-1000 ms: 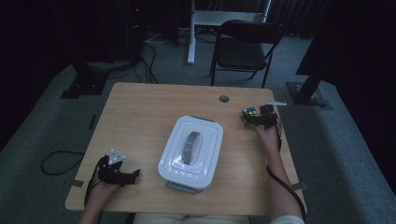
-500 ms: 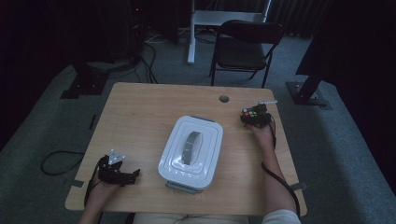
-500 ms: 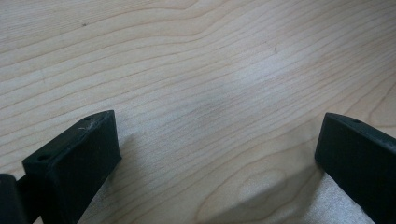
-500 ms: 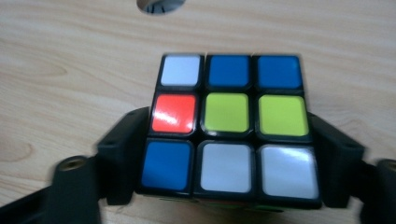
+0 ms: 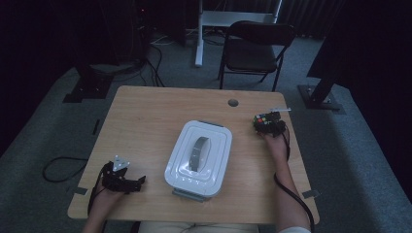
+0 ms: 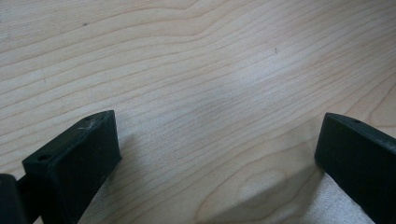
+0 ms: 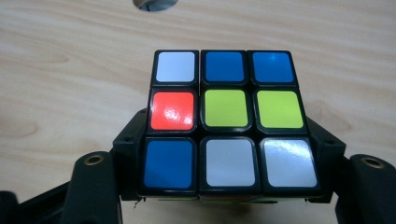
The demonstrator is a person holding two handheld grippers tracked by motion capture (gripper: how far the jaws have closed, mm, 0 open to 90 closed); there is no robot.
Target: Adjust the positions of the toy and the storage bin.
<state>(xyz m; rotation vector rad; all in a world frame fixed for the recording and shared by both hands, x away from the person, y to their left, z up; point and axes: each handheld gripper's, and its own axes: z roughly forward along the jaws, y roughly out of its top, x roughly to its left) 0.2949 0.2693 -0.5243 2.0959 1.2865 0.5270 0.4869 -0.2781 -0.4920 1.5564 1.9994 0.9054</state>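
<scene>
Your left gripper [image 5: 138, 181] lies low on the tabletop [image 5: 145, 121] close to its near left corner, with your left hand [image 5: 104, 196] behind it at the near edge; in the left gripper view its two black jaws stand wide apart with nothing but bare wood grain between them. Just beside it toward the middle, close to the near edge, sits a white lidded container [image 5: 198, 158] with a grey handle [image 5: 199, 153] running along the top of its lid; it stands apart from both grippers. Farther back, along the right edge of the tabletop, your right hand [image 5: 276, 145] reaches forward with your right gripper [image 5: 266, 124], and its jaws are clamped on a puzzle cube [image 7: 229, 123]. In the right gripper view the cube sits square between the jaws, one jaw pressed against each side, and the face turned to the camera shows white, blue, blue across its far row, red, green, green across the middle, and blue, white, white across the near row. The high view does not let you tell whether the cube rests on the wood or hangs just above it. Beyond the cube, near the far edge, there is a round cable hole [image 5: 233, 103] in the tabletop. Past the far edge a dark folding chair [image 5: 255, 51] stands on the grey carpet.
</scene>
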